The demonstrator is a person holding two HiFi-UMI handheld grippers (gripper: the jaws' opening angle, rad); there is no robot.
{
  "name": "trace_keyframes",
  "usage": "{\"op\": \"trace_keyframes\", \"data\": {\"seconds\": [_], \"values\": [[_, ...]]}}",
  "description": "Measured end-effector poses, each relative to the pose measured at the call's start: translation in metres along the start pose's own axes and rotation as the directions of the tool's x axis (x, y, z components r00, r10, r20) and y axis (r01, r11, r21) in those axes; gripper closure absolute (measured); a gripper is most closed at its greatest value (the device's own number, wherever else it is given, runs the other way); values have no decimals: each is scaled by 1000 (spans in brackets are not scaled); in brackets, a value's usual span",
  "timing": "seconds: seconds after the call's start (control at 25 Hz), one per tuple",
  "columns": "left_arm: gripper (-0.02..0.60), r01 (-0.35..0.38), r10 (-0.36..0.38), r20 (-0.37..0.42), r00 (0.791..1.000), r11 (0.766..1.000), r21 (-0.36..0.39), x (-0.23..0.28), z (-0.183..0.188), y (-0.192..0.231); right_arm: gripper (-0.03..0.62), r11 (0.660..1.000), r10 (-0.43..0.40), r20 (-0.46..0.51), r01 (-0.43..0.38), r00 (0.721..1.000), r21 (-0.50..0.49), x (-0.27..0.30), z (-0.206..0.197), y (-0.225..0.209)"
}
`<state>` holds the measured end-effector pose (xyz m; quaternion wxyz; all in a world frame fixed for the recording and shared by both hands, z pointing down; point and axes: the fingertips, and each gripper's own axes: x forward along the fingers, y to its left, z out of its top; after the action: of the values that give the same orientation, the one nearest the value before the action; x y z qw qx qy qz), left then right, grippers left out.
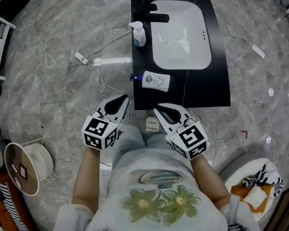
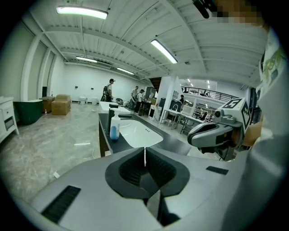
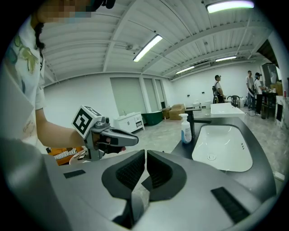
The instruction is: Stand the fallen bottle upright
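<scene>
Marble flooring surrounds a black counter point(image 1: 215, 86) with a white sink point(image 1: 183, 36). Just before the sink, the fallen bottle point(image 1: 156, 80) lies flat; a pump bottle point(image 1: 139, 34) stands left of the sink. Further back from the sink, the left gripper point(image 1: 119, 101) and right gripper point(image 1: 160, 109) are both pressed together and empty.

The fallen bottle point(image 1: 156, 81) lay flat on its side on the black worktop point(image 1: 217, 81); it rested near the front edge, just in front of the white basin point(image 1: 183, 36) and apart from it; its body was white and flattish, a pale label with a small dark round mark facing up; its blue cap point(image 1: 134, 78) pointed left, reaching the worktop's left edge; its long axis ran roughly parallel to the front edge.
</scene>
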<state>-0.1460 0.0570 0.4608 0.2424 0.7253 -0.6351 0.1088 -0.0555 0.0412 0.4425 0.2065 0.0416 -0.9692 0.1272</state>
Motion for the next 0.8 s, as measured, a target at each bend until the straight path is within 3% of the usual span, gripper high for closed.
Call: {"op": "trace_keyframes", "data": {"seconds": [0.28,0.48,0.8], "values": [[558,-8,8,-42,999,1000,-6,17,-11,11,549,1000,10,-13,-10,1000,-3,5,-4,-9],[497,53,-53,-84,995,999,-7,30,-13,18,549,1000,-3,-26,3,1000,12,13,-5,-17],[426,143,-118,-169,979,980,140,63,-15,43,549,999,-19,-46,21,999,28,34,-6,-29]]}}
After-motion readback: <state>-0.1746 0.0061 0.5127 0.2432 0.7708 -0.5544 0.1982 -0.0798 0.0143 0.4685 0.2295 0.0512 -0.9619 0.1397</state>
